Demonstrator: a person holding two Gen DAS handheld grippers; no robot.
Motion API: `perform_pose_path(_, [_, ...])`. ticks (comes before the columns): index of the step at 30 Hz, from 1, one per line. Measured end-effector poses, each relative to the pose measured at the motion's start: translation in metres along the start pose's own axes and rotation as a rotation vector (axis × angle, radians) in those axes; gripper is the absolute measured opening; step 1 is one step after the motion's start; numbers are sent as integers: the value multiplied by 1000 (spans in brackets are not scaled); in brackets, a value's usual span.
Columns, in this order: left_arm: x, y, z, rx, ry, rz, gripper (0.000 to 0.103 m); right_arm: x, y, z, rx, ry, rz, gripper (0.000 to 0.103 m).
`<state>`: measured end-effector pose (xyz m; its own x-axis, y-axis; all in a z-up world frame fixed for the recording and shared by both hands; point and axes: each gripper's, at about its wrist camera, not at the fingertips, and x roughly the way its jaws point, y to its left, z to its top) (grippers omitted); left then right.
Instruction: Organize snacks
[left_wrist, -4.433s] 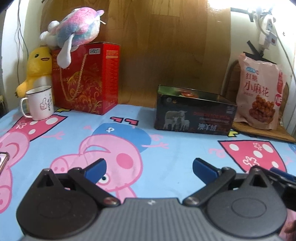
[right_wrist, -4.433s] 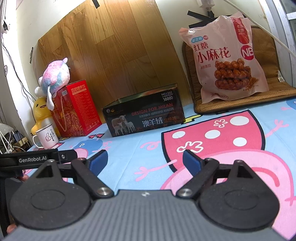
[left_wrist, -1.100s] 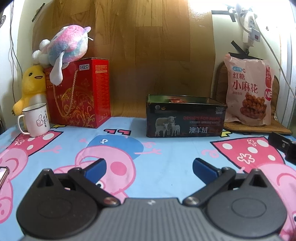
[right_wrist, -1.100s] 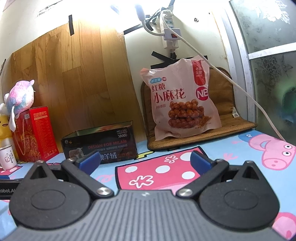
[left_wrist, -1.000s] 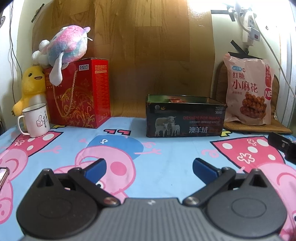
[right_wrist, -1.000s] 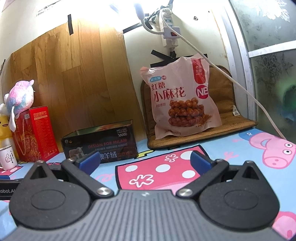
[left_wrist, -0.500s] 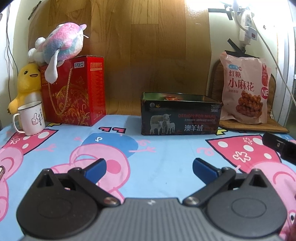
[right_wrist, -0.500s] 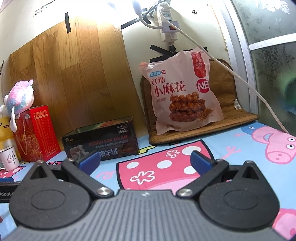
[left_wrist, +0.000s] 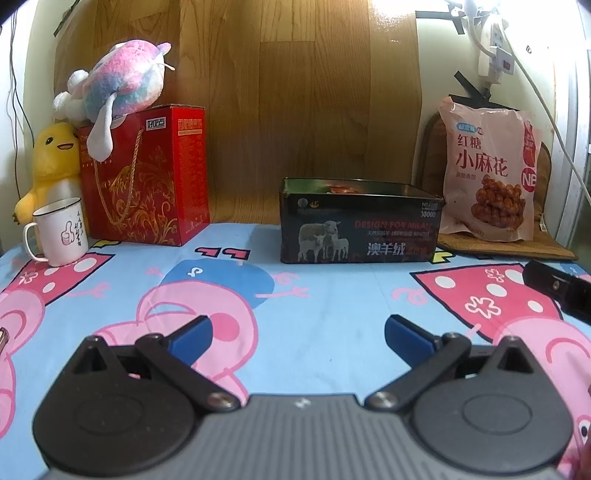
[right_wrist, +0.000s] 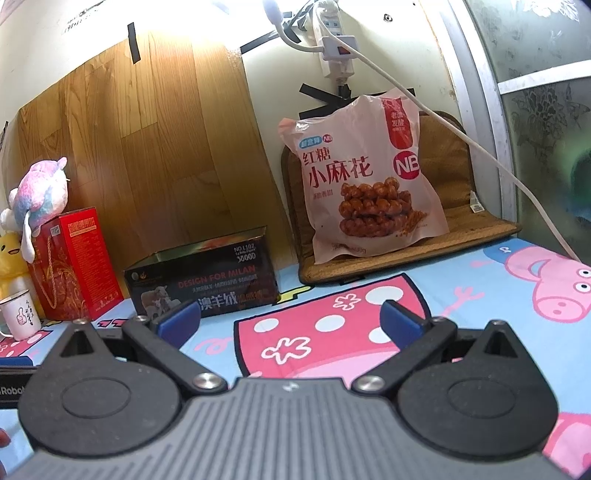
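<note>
The pale pink plastic bag of brown-sugar twist snacks stands at the far right, leaning upright against the wall on a brown woven mat. Just left of it sits the open dark rectangular tin printed with sheep, on the blue cartoon-pig cloth covering the worktop.

The right gripper points toward the bag with its blue-padded jaws spread wide and nothing between them. The left gripper faces the tin, equally wide and empty.

The bag looks puffy and light, with slick film that crumples and could slide between the pads. Its contents are probably brittle, so a hard squeeze across the belly may crush them. A hold on the flat sealed top edge or an upper corner seems safest, letting the bag hang.
</note>
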<state>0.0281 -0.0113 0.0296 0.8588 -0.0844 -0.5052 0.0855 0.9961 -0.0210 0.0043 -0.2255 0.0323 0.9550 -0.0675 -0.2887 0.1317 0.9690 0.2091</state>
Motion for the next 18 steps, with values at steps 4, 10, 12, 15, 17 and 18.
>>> perform_pose_path(4, [2,1,0,-1,17,15,103,0,0,0,0,1,0,103])
perform_pose_path(10, [4,3,-1,-2,36,22,103,0,0,0,-1,2,0,103])
perform_pose_path(12, [4,3,-1,-1,42,22,103,0,0,0,-1,1,0,103])
perform_pose_path(15, [5,2,-1,7,47,28,103,0,0,0,0,1,0,103])
perform_pose_path(17, [5,2,-1,9,49,30,103,0,0,0,-1,1,0,103])
perform_pose_path(18, [5,2,-1,9,50,30,103,0,0,0,-1,1,0,103])
